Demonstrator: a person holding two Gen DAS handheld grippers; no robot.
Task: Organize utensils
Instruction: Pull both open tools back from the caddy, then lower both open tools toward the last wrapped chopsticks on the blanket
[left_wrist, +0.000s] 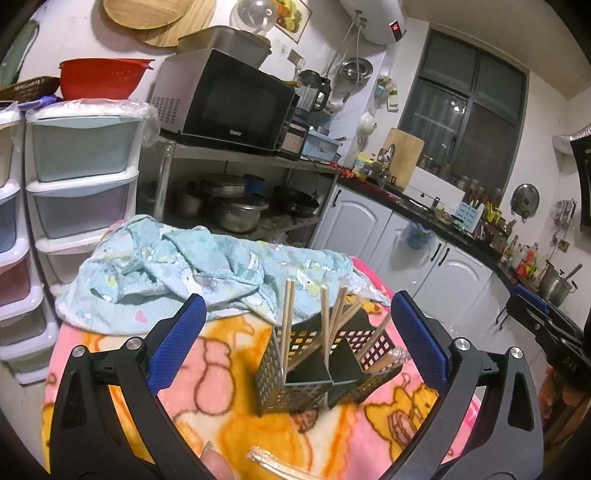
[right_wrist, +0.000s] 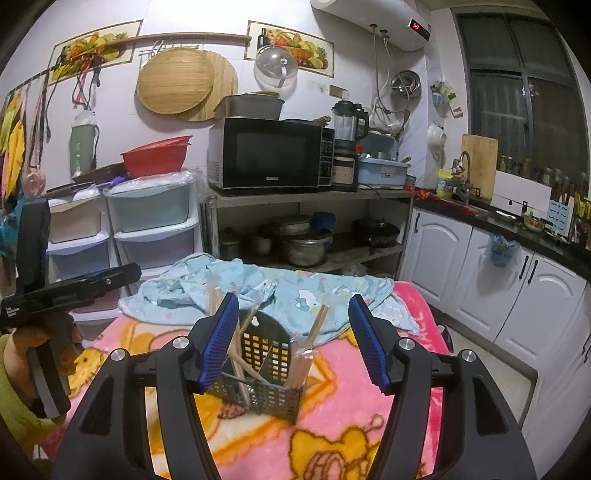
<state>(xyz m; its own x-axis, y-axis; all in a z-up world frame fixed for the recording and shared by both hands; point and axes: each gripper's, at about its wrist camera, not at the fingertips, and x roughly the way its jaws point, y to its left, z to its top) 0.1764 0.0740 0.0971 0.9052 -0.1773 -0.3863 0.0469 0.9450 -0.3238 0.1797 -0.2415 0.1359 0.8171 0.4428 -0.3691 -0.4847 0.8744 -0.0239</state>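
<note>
Chopsticks (left_wrist: 288, 317) stand in the perforated holder (left_wrist: 295, 373) — left gripper (left_wrist: 295, 332) and right gripper (right_wrist: 291, 343) both spread, empty.

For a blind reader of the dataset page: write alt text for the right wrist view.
The right hand-held gripper stands open above a dark perforated utensil caddy holding wooden chopsticks, on a pink cartoon blanket. A light blue cloth lies bunched behind the caddy, and the left hand-held gripper shows at the left edge.
</note>
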